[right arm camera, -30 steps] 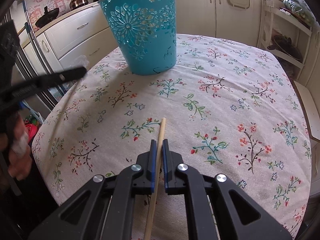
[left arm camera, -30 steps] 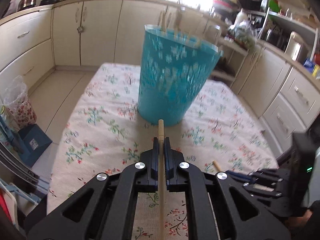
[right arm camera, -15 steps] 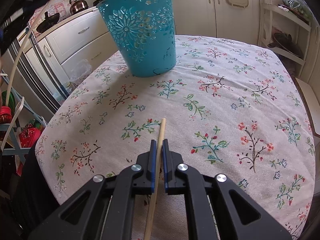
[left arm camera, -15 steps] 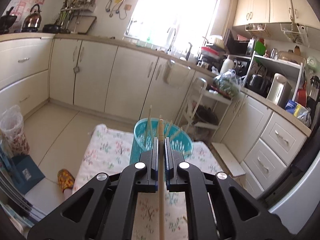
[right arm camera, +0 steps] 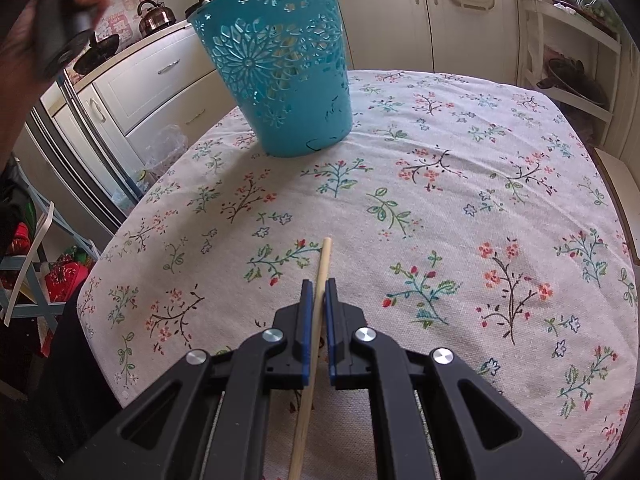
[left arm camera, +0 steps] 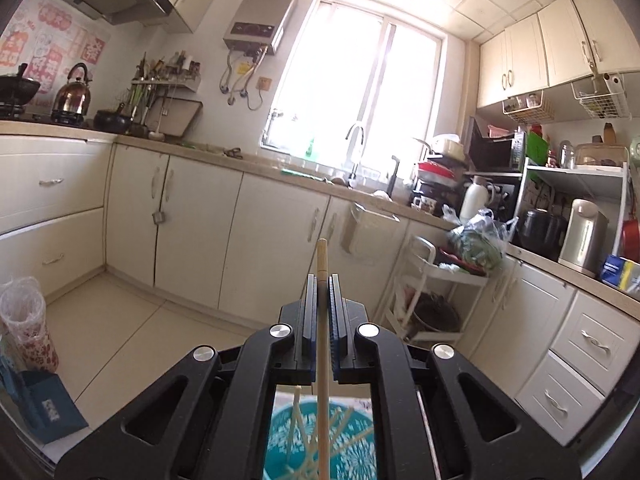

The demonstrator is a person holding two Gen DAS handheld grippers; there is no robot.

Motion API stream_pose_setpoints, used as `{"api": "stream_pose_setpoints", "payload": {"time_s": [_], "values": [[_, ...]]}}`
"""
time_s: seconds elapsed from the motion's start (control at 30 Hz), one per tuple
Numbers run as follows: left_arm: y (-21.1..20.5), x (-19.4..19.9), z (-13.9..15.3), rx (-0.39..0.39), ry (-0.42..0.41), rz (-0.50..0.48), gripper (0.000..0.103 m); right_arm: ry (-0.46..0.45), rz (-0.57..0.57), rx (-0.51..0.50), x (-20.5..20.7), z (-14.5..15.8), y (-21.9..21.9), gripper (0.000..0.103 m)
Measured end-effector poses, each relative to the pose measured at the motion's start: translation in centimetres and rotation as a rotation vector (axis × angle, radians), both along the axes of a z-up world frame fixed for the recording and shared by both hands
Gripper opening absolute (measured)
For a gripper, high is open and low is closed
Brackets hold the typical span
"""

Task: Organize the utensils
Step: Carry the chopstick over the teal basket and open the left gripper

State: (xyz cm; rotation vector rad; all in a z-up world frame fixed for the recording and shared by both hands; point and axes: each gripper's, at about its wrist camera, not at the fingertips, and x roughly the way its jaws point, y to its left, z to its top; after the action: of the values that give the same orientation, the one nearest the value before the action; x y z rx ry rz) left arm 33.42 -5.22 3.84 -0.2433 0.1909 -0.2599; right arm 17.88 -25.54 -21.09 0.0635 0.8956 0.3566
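My left gripper (left arm camera: 323, 280) is shut on a wooden chopstick (left arm camera: 322, 264) and is held high, pointing almost level at the kitchen cabinets. Directly beneath it, seen between the gripper arms, is the open top of the teal basket (left arm camera: 352, 444) with several chopsticks (left arm camera: 297, 416) standing inside. In the right wrist view the same teal cut-out basket (right arm camera: 276, 68) stands at the far left of the floral tablecloth (right arm camera: 460, 200). My right gripper (right arm camera: 318, 284) is shut on another wooden chopstick (right arm camera: 323, 264), low over the cloth near the front. A hand (right arm camera: 60, 12) holding the left gripper shows at top left.
Cream cabinets (left arm camera: 192, 224) and a counter with a sink run along the far wall. A white rack (left arm camera: 432, 292) with bags stands to the right. A fridge (right arm camera: 72, 148) and a blue stool (right arm camera: 36, 272) sit left of the table.
My left gripper rose with its chopstick from table height in front of the basket to above its open top, tilting up to near level. The right gripper and its chopstick stayed put.
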Motion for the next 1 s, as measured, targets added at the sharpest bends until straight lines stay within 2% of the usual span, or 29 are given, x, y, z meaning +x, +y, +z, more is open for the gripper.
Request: {"api": "stream_pose_setpoints", "payload": {"time_s": [0.13,0.3,0.53,0.67,0.77,0.8,0.87,0.93,1.0], "values": [[-0.7,2.2,-1.1,-0.001,-0.018,0.045,0.005,0.007,0.000,0.018,0.2,0.0,-0.2,0.007],[-1.3,3.7,-3.0,0.008,0.004,0.056,0.005,0.013,0.001,0.030,0.3,-0.1,-0.2,0.007],[-2.0,3.3,-5.7,0.053,0.032,0.050,0.005,0.015,0.001,0.035,0.3,-0.1,-0.2,0.007],[-2.9,2.7,-7.3,0.125,0.087,0.016,0.005,0.014,0.001,0.032,0.3,0.0,-0.2,0.007],[-3.7,2.2,-8.5,0.208,0.153,-0.017,0.006,0.014,0.001,0.032,0.3,0.0,-0.2,0.007],[-3.8,2.1,-8.8,0.225,0.176,-0.024,0.008,0.013,0.000,0.032,0.3,0.0,-0.1,0.007],[-3.5,1.2,-9.3,0.251,0.200,-0.018,0.019,0.012,-0.001,0.034,0.2,0.0,-0.2,0.007],[-2.5,-0.1,-9.3,0.252,0.203,0.006,0.046,0.014,-0.003,0.045,0.2,0.0,-0.4,0.007],[-0.9,-2.2,-9.1,0.240,0.192,0.043,0.057,0.016,-0.007,0.055,0.1,0.0,-0.6,0.007]]}}
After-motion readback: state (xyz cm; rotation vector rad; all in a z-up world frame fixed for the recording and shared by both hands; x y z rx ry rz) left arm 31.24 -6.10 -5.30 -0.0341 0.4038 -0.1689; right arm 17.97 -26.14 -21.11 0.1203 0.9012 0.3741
